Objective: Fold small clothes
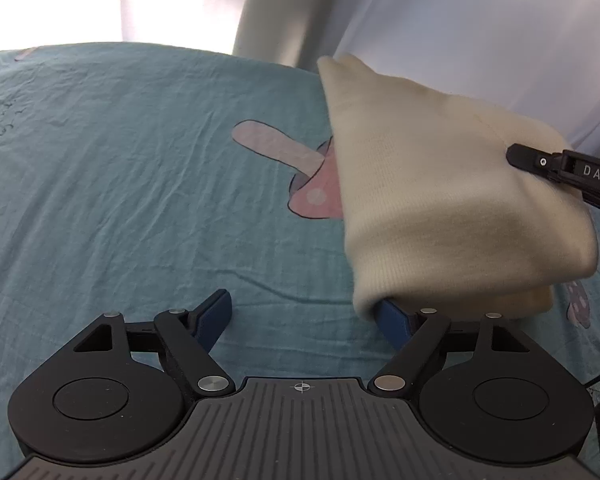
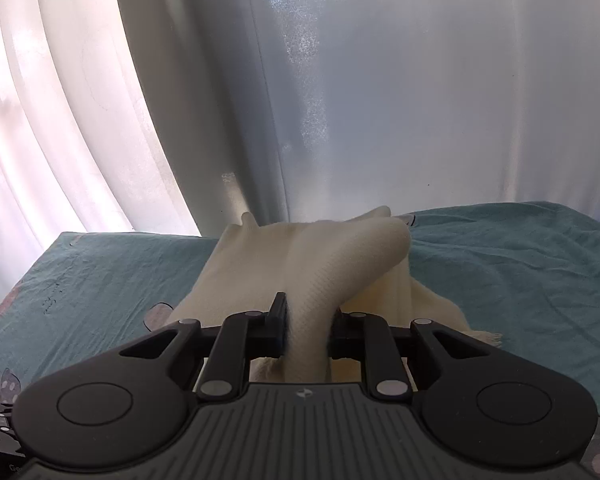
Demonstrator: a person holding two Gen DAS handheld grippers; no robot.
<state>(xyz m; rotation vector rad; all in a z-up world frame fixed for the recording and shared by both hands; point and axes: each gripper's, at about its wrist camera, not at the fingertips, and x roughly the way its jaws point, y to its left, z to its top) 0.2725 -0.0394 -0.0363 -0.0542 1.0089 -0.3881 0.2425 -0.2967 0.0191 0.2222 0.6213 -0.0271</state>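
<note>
Right tool (image 2: 306, 334) is pinching a cream knit garment (image 2: 320, 264): both pads are pressed on a bunched fold of it, w/ cloth running up between them and arching over to the right. Rest of the garment drapes down onto the teal bedsheet (image 2: 100, 280), spread toward the sheet's far edge, a frayed corner lying by the tool's right side. Seen from the left wrist cam, the same garment (image 1: 440, 184) hangs as a folded cream mass over the right part of the sheet (image 1: 120, 160), w/ the right tool's black finger (image 1: 540, 162), marked "DAS", gripping it at the garment's right edge. Left tool (image 1: 306, 316) is spread wide, nothing pressed between its pads; its left blue pad (image 1: 216, 316) is out over bare sheet, its right blue pad (image 1: 394, 322) is tucked under the garment's lower hem, whether touching or not can't tell. Pink mushroom print (image 1: 312, 184) on the sheet sits just left of the garment, partly covered by it. White curtains (image 2: 60, 100) & a pale wall stand behind the sheet's far edge.
</note>
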